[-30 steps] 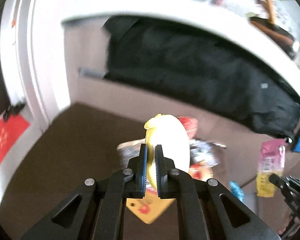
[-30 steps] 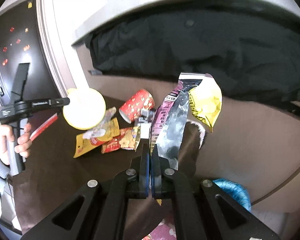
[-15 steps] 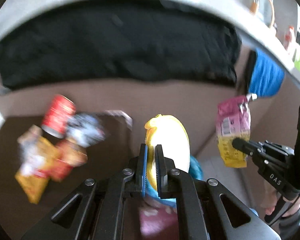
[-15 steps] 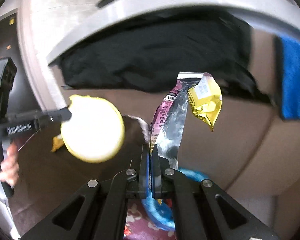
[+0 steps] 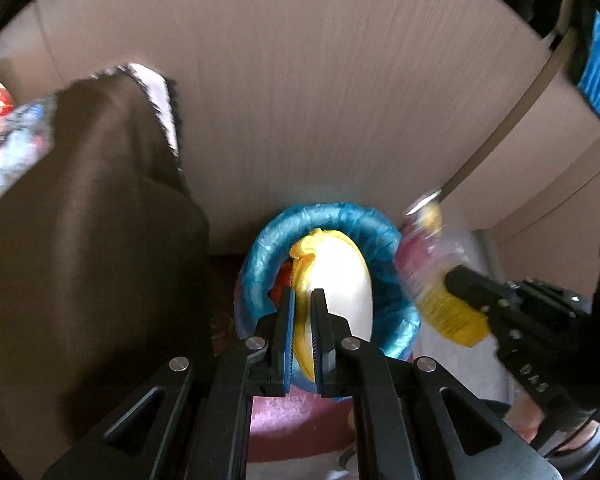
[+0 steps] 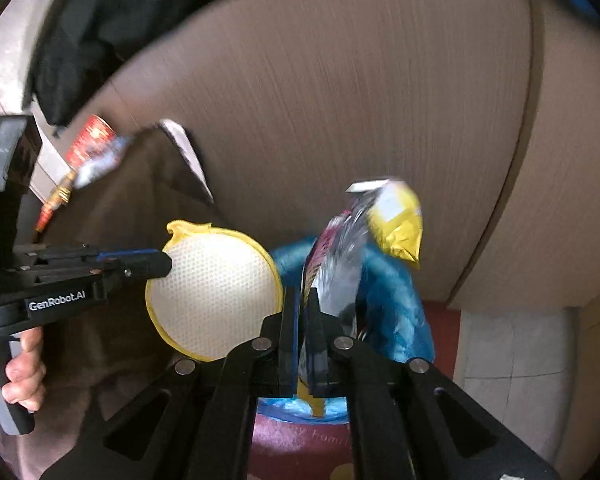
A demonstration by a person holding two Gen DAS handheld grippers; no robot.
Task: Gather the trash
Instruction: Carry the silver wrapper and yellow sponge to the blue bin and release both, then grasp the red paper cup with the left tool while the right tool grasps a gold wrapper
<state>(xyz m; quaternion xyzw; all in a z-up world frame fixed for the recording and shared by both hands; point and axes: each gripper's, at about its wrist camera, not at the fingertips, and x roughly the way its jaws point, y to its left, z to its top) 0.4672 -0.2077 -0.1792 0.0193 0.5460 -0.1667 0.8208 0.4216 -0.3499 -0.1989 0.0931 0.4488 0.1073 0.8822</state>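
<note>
Your left gripper (image 5: 303, 316) clamps the round yellow-rimmed mesh pad (image 5: 340, 280) above the blue-lined trash bin (image 5: 260, 264). Your right gripper (image 6: 304, 316), jaws opening, still has the silver-and-yellow foil wrapper (image 6: 340, 264) between them; release both over the bin mouth.

Beige wood-grain panel (image 5: 320, 80) behind, dark brown cloth (image 5: 80, 260) left (fringed edge), pale floor tiles (image 6: 512, 344)

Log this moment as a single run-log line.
left gripper: gripping yellow-rimmed round pad | right gripper: jaws opening, snack wrapper between them | both above blue-lined bin
</note>
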